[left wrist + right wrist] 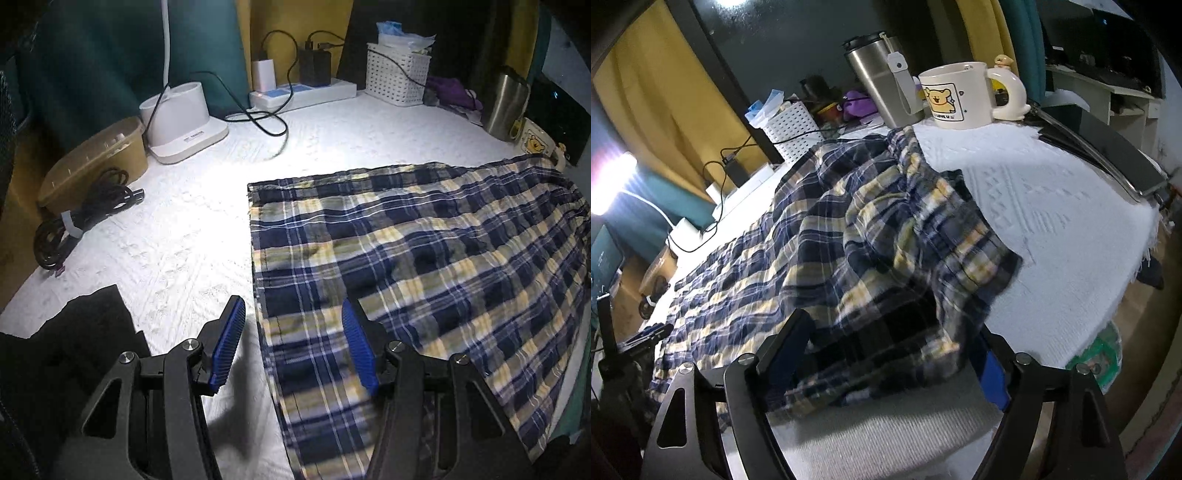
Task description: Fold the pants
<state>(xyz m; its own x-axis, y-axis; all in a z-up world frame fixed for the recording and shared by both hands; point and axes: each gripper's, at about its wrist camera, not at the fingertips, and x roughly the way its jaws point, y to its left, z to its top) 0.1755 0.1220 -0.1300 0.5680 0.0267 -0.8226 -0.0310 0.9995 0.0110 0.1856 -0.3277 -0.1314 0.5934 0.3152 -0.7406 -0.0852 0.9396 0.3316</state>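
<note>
Blue, white and yellow plaid pants (424,258) lie spread on a white textured cloth (184,240) over the table. My left gripper (293,332) is open, its blue-padded fingers (229,343) straddling the pants' near left hem edge, just above it. In the right wrist view the pants (849,240) are bunched at the waist end, with a fold draped between the fingers of my right gripper (890,354). Its jaws stand wide apart around the cloth, not clamped on it.
A white lamp base (181,118), brown lidded box (96,162), coiled black cable (81,218), power strip (303,92) and white basket (397,74) line the back. A steel tumbler (882,77) and bear mug (956,96) stand by the pants. The table edge (1137,266) is at right.
</note>
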